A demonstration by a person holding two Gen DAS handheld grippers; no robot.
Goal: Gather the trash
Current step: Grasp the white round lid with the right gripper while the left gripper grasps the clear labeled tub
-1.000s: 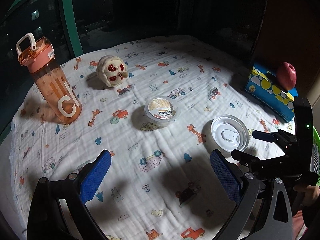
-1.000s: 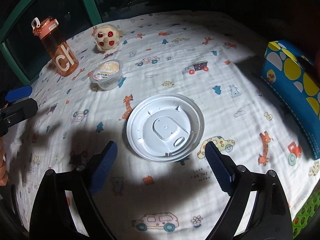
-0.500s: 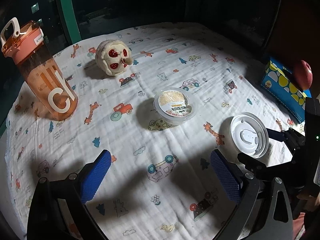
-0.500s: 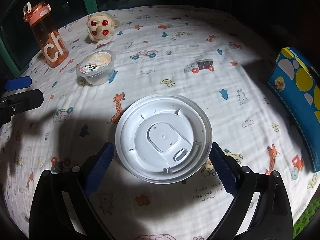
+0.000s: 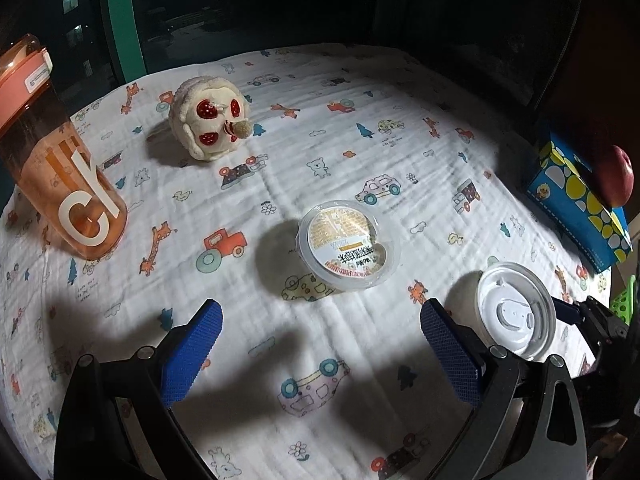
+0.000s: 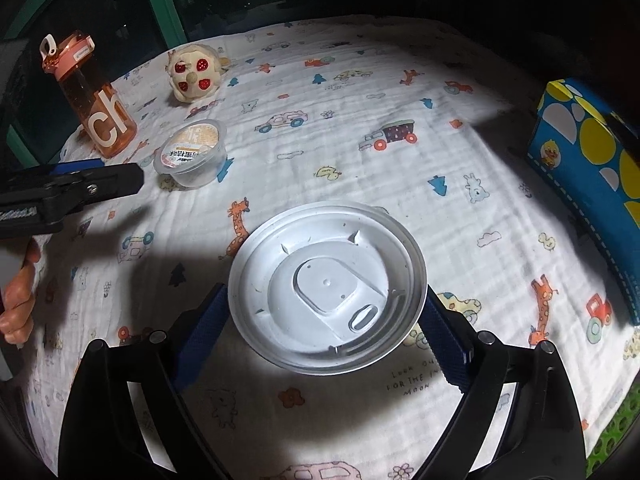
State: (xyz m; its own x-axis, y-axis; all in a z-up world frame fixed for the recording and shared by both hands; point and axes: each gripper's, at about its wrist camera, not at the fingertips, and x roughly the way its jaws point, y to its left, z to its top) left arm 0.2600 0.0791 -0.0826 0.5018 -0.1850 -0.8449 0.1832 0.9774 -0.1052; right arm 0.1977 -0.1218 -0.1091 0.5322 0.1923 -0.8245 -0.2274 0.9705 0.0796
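Observation:
A white plastic lid point(image 6: 326, 288) lies on the printed cloth between the fingers of my right gripper point(image 6: 326, 300). Its jaws are closing, and both blue pads meet the lid's rim. In the left wrist view the same lid point(image 5: 516, 320) sits at the lower right with a right fingertip point(image 5: 566, 312) against its edge. A clear plastic cup with a printed foil top point(image 5: 348, 244) stands just beyond my left gripper point(image 5: 320, 312), which is open with nothing between its pads. From the right wrist view, the cup point(image 6: 192, 152) is at the far left, beside the left gripper point(image 6: 80, 184).
An orange water bottle point(image 5: 60, 184) stands at the left, with a cream plush toy point(image 5: 210, 120) behind. At the right edge a blue box with yellow dots point(image 5: 580, 200) carries a red apple point(image 5: 614, 176). A green basket point(image 6: 612, 440) shows at the lower right. A hand point(image 6: 20, 300) holds the left gripper.
My left gripper has come lower and closer to the cup. My right gripper has settled around the lid, and its pads now sit at the rim instead of short of it.

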